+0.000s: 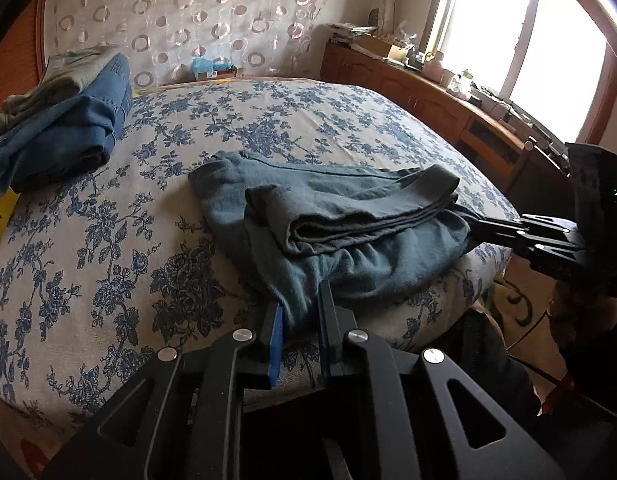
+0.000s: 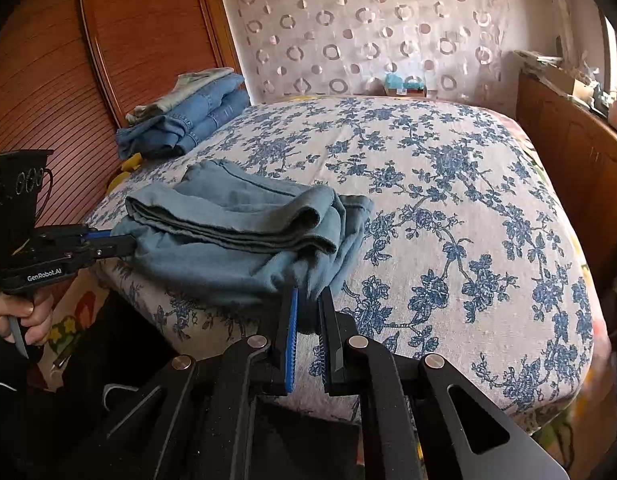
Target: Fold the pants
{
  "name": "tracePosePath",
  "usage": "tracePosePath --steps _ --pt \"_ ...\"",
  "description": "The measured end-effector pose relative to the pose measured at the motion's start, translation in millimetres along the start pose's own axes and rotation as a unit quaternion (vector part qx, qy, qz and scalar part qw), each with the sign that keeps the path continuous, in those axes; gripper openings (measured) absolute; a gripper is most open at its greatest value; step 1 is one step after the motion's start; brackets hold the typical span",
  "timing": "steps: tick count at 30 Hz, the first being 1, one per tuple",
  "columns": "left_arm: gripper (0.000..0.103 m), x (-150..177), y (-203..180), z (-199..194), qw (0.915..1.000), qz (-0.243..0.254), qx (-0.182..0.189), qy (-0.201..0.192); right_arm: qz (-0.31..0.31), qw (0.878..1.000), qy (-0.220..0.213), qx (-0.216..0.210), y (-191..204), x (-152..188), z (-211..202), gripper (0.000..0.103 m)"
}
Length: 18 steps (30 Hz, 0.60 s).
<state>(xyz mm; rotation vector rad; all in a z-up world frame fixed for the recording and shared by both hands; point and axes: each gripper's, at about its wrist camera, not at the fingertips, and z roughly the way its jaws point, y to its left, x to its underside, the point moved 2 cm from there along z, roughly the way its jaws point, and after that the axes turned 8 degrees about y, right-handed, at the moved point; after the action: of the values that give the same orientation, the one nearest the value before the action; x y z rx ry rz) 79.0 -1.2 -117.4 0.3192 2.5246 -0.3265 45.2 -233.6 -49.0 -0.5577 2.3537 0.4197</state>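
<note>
Left gripper [image 1: 300, 304]: jaws nearly closed, pinching the near edge of the blue-grey pants [image 1: 332, 220] at the bed's near edge. Cloth is visibly clamped between the blue pad and the black finger.

Right gripper [image 2: 308, 304]: same state, jaws nearly closed on a bunched corner of the pants' near hem. From the left wrist view it comes in from the right side, fingertips buried in the fabric.

A hand [image 2: 22, 314] holds the left gripper's handle, seen at lower left in the right wrist view.

Pants: partly folded, lying on the floral bedspread [image 1: 108, 240] close to the near edge of the bed. An upper folded layer lies across a wider lower layer; the lower layer bulges and wrinkles toward the grippers. Both grippers hold the same near edge, well apart from each other.

Further back: stack of folded jeans [image 1: 68, 128] with a lighter garment on top, on the far left part of the bed, well apart from the pants.

Behind the bed: curtain with ring pattern [image 1: 180, 12]. Wooden cabinet [image 1: 420, 92] with clutter on top runs along the right, under a bright window [image 1: 528, 28]. Slatted wooden panel [image 2: 48, 80] on the left.
</note>
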Motion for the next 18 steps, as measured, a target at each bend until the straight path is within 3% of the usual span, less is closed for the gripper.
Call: tracePosePath --steps 11,14,17,18 --pt "0.022 -2 -8 -8 0.9994 0.012 -0.033 -0.007 0.003 1.0 -0.021 0.004 5 -1 -21 0.009" --pt "0.031 -4 -7 -11 0.9992 0.011 -0.036 -0.014 0.0 1.0 -0.028 0.005 6 -1 -26 0.009" --pt "0.048 -5 -6 -12 0.9991 0.01 -0.036 -0.021 -0.01 0.999 -0.029 0.009 9 -2 -26 0.01" --pt "0.048 -5 -5 -11 0.999 0.01 -0.037 -0.021 -0.012 0.999 -0.031 0.01 10 -3 -25 0.016"
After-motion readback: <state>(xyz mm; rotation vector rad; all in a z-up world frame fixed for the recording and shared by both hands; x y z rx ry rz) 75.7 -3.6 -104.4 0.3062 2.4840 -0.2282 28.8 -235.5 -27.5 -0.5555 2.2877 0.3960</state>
